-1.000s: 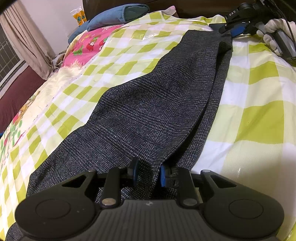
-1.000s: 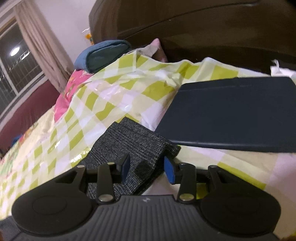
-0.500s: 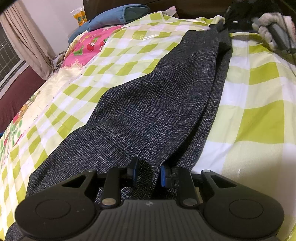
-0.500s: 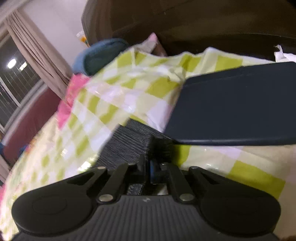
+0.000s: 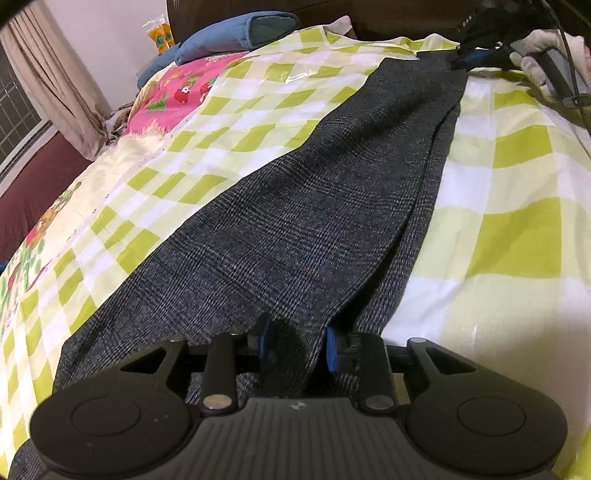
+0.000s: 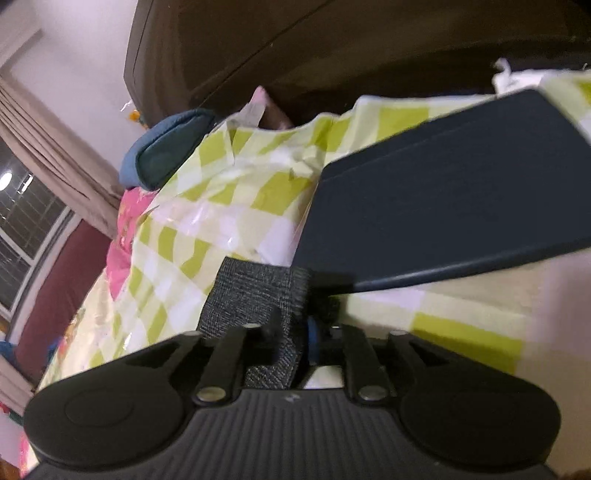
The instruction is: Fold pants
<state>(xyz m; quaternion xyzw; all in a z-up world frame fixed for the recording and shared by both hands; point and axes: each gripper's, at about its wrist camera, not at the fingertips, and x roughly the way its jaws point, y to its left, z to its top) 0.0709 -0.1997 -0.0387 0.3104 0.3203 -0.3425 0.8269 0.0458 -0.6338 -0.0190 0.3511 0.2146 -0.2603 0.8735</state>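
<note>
Dark grey plaid pants (image 5: 314, 206) lie lengthwise on the green-checked sheet (image 5: 517, 221). At their near end my left gripper (image 5: 297, 347) has a bunched ridge of the cloth between its blue pads. Its jaws are opening, and the cloth still fills the gap. At the far end a gloved hand (image 5: 535, 66) holds my right gripper (image 5: 465, 62). In the right wrist view the pants' hem (image 6: 258, 291) sits pinched in the right gripper (image 6: 293, 332) and is raised a little off the sheet. These jaws are opening too.
A flat dark blue board (image 6: 443, 206) lies on the bed just beyond the hem. A blue pillow (image 5: 236, 33) rests by the dark headboard (image 6: 332, 55). A pink printed cover (image 5: 177, 92) and a curtain (image 5: 55, 85) are on the left.
The right gripper stood open around the hem, then closed on it, rolled and lifted it slightly. The left gripper's pads stand a touch wider on the same fold.
</note>
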